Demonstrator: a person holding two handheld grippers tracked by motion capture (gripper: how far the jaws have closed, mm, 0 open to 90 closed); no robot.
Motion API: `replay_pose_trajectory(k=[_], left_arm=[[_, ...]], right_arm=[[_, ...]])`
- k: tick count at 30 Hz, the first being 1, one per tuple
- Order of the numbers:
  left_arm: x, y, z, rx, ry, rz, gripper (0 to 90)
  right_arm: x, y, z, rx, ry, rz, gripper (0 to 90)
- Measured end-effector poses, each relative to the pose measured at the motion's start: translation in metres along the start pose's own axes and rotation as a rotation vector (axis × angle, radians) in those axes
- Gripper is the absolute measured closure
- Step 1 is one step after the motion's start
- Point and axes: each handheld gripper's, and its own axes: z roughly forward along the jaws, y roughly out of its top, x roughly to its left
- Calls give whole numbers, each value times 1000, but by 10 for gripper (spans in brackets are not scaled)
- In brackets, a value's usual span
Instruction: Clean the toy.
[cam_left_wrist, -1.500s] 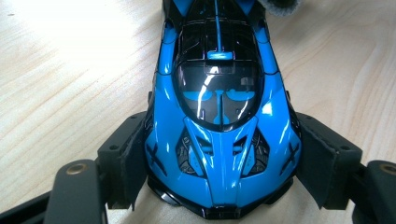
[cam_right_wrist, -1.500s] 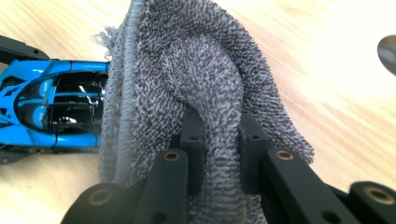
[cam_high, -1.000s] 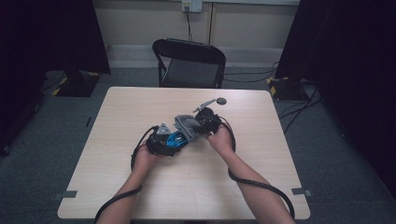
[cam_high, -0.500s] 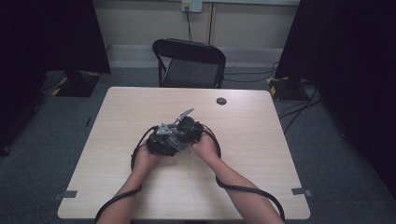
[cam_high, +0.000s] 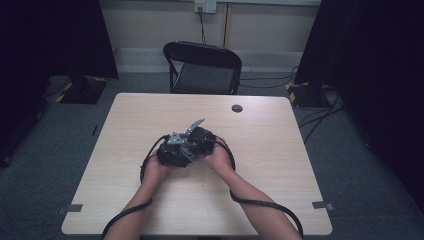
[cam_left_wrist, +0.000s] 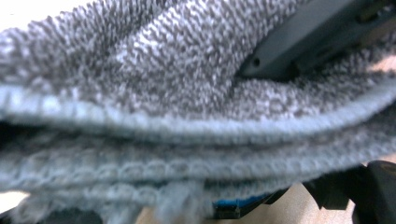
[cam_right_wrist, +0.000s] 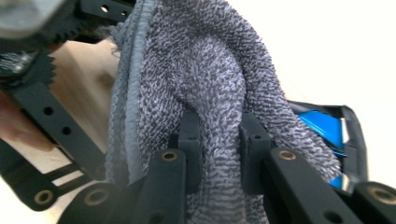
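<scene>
A grey terry cloth is pinched between the two black jaws of my right gripper, which is shut on a raised fold of it. The same cloth lies in several folded layers right in front of the left gripper's camera and hides that gripper's jaws. In the high view both hands meet at the table's middle, left gripper and right gripper pressed close together. A grey-blue bar presses into the cloth at the upper right of the left gripper view.
The light wooden table carries a small black round object near its far edge. A black folding chair stands behind the table. Cables trail from both grippers across the near side.
The right hand has moved left and slightly toward the person, closing the gap to the left hand. The two grippers now sit together. The left hand has stayed put.
</scene>
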Motion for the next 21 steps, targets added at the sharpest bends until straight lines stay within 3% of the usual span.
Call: replay_pose_trajectory(k=[2, 6, 12, 21], left_arm=[[0, 0, 0, -1, 1, -1, 260], [0, 0, 0, 3, -2, 3, 260], [0, 0, 0, 3, 0, 7, 260], [0, 0, 0, 5, 3, 10, 260]], right_arm=[[-2, -1, -1, -1, -30, -9, 753], [-9, -3, -2, 5, -38, 13, 753], [-23, -8, -3, 1, -33, 74, 752], [-33, -10, -3, 1, -33, 97, 752]])
